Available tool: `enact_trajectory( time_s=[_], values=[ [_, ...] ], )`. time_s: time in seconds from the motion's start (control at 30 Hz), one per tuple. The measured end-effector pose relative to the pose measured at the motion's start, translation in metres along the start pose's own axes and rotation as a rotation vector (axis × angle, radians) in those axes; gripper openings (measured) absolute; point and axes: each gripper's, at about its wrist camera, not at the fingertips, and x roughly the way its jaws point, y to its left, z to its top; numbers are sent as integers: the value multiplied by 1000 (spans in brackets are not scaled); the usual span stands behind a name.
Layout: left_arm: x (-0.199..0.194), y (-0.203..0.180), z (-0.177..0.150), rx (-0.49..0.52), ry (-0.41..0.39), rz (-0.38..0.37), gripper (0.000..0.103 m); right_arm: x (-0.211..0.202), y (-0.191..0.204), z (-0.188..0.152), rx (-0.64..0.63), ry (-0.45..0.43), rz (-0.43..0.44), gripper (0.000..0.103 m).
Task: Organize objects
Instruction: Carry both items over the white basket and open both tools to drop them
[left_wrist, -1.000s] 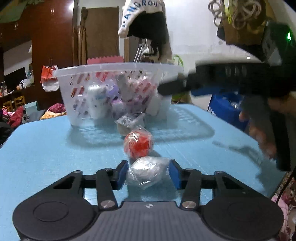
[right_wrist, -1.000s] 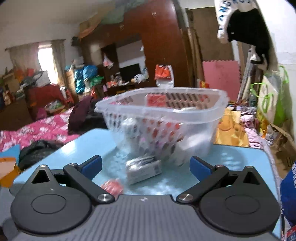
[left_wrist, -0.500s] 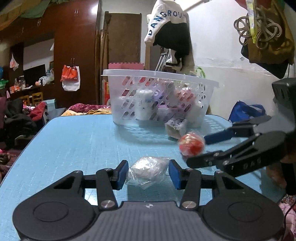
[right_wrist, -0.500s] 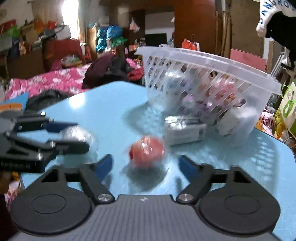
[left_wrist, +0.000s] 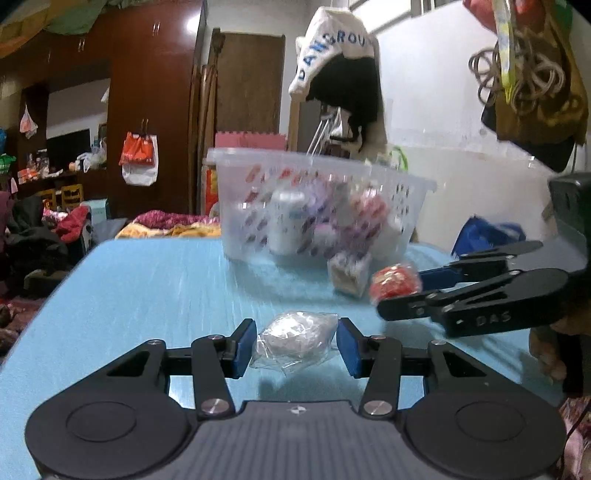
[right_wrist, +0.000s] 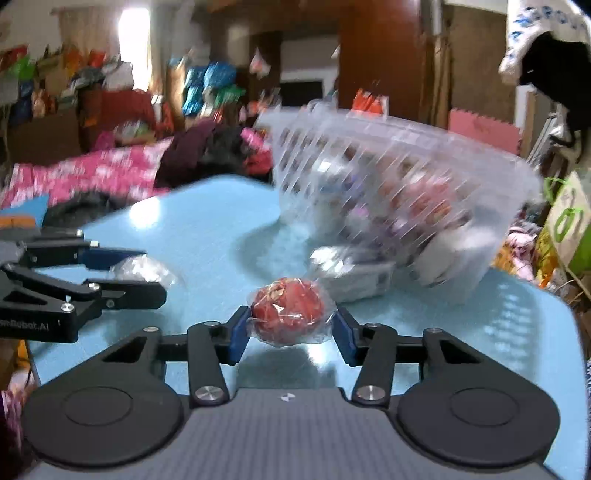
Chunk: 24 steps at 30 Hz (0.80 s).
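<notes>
My left gripper (left_wrist: 296, 345) is shut on a white ball wrapped in clear plastic (left_wrist: 295, 343), held just above the blue table (left_wrist: 147, 288). My right gripper (right_wrist: 288, 332) is shut on a red wrapped ball (right_wrist: 288, 312); it also shows in the left wrist view (left_wrist: 393, 283), to the right of my left gripper. A clear plastic basket (left_wrist: 317, 206) with several wrapped items stands at the table's far side, and shows in the right wrist view (right_wrist: 399, 192). The left gripper appears at the left of the right wrist view (right_wrist: 122, 273).
A small silver-wrapped box (left_wrist: 349, 271) lies on the table in front of the basket, also seen in the right wrist view (right_wrist: 354, 273). Bags and a cap hang on the wall at right (left_wrist: 532, 85). Clutter and a bed lie beyond the table's left edge.
My right gripper came down from the basket to the red ball and closed on it. My left gripper kept its hold on the white ball and swung left.
</notes>
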Motion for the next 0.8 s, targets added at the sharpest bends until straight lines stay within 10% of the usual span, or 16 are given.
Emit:
enact_trajectory(
  time_s=[0.33,0.57,0.67,0.7,0.8],
  values=[
    [14,-10,138,0,-168,-34,52,-60,-36,84,49,-275,-95,51],
    [103,7,203,-93,-56,64,53,-10,-73,135,75,-215,-140,52],
    [136,13,204,-103,27,76,75,3,-75,135,74,-205,-165,71],
    [145,16,203,-104,49,94,75,4,-75,132,80,-205,-177,87],
    [151,17,198,-79,88,122,75,-7,-74,124,101,-215,-197,92]
  ],
)
